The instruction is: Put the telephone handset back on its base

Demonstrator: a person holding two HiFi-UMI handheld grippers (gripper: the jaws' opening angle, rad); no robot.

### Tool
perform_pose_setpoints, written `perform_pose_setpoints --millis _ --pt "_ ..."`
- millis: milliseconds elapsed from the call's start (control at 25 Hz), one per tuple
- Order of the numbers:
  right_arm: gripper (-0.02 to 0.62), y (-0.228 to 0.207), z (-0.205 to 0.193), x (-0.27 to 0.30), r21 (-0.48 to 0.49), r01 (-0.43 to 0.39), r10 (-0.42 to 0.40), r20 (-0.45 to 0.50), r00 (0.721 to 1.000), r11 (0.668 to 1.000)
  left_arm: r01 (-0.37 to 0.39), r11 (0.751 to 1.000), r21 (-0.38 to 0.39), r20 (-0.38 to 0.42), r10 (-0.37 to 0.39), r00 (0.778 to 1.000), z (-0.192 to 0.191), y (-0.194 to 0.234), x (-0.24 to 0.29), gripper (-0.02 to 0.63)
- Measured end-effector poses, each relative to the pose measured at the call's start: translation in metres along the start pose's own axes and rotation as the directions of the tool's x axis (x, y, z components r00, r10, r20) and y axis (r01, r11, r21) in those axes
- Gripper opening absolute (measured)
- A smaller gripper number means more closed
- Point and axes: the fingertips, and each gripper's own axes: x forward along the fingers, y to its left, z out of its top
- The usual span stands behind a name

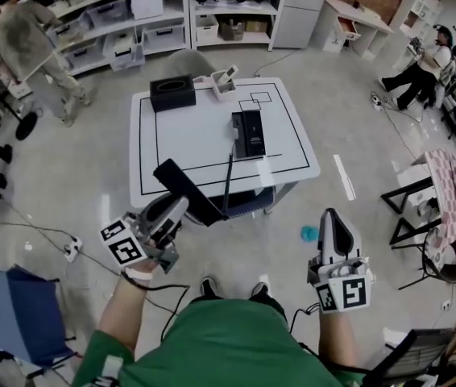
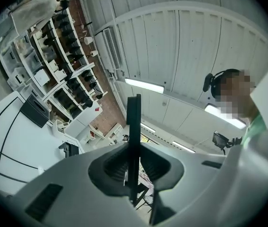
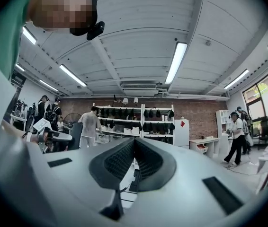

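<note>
While gripped, handset [image 1: 184,187] black, flat, oblong.

Head cam looks steeply down on the white square counter [image 1: 196,135]; left tool [image 2: 133,169] and right tool [image 3: 134,160] cams both face the white panelled ceiling [image 3: 138,46].

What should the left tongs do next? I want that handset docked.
Probably carry the handset forward over the table toward the base. The left tongs are shut on the handset at the table's near edge, and the base sits apart from it, further ahead.
</note>
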Motion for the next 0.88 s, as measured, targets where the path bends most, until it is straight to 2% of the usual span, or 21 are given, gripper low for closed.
perform_pose_setpoints --millis 200,400,640,880 --pt "0.021 0.021 -0.008 0.008 0.002 0.018 -0.018 -0.035 0.999 1.0 0.028 0.999 -0.028 -0.018 -0.028 0.999 0.004 0.02 -0.006 0.081" --pt "0.021 0.023 -0.019 0.025 0.006 0.008 -0.008 -0.055 0.998 1.0 0.028 0.998 -0.049 -0.023 -0.029 0.999 0.004 0.04 -0.001 0.081" --pt "0.021 0.008 -0.033 0.058 0.042 -0.044 0.045 -0.037 0.998 0.998 -0.004 0.999 -0.048 -0.034 0.002 0.999 0.003 0.058 0.02 0.081" --pt "0.021 -0.029 -0.037 0.095 0.071 -0.09 0.091 -0.008 0.996 0.993 -0.055 0.998 -0.019 -0.051 0.054 0.997 0.01 0.072 0.051 0.081"
